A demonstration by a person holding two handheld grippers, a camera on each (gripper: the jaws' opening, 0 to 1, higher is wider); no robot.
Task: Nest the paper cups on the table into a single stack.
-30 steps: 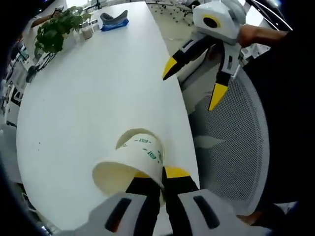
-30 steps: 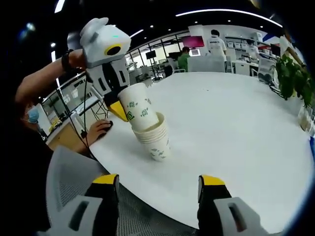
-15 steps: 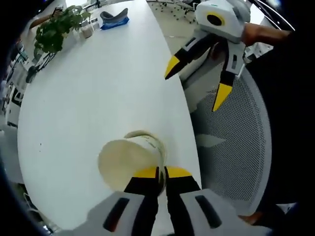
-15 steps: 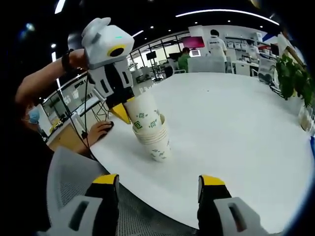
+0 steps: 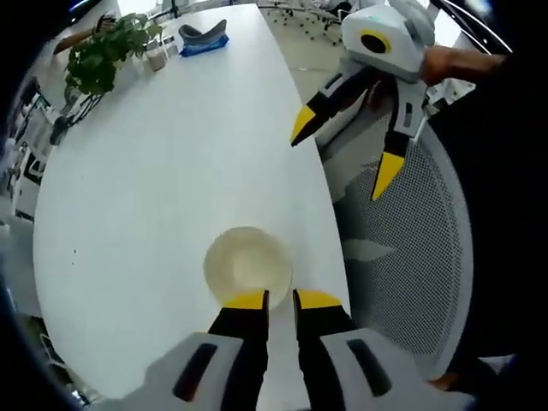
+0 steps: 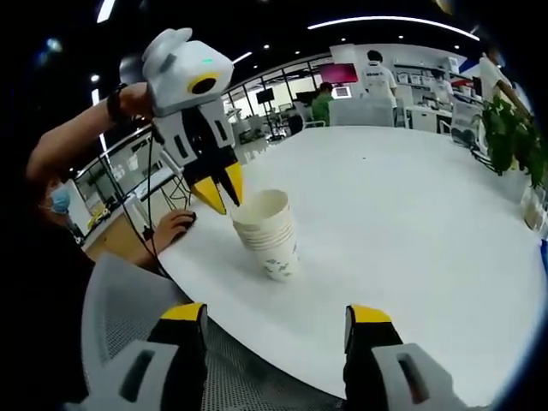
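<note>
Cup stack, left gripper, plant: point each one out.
Cup stack (image 6: 271, 235), right gripper view, on the side wall.
Left gripper (image 6: 220, 190), right gripper view, midway between its yellow fingertips.
Plant (image 5: 101, 58), left gripper view, on the leaves.

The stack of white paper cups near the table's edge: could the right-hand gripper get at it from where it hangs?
Probably yes. The stack of white paper cups stands upright ahead of the right gripper, whose jaws are wide open, with bare white table between. The left gripper hovers close beside the stack's rim and might crowd that side.
</note>
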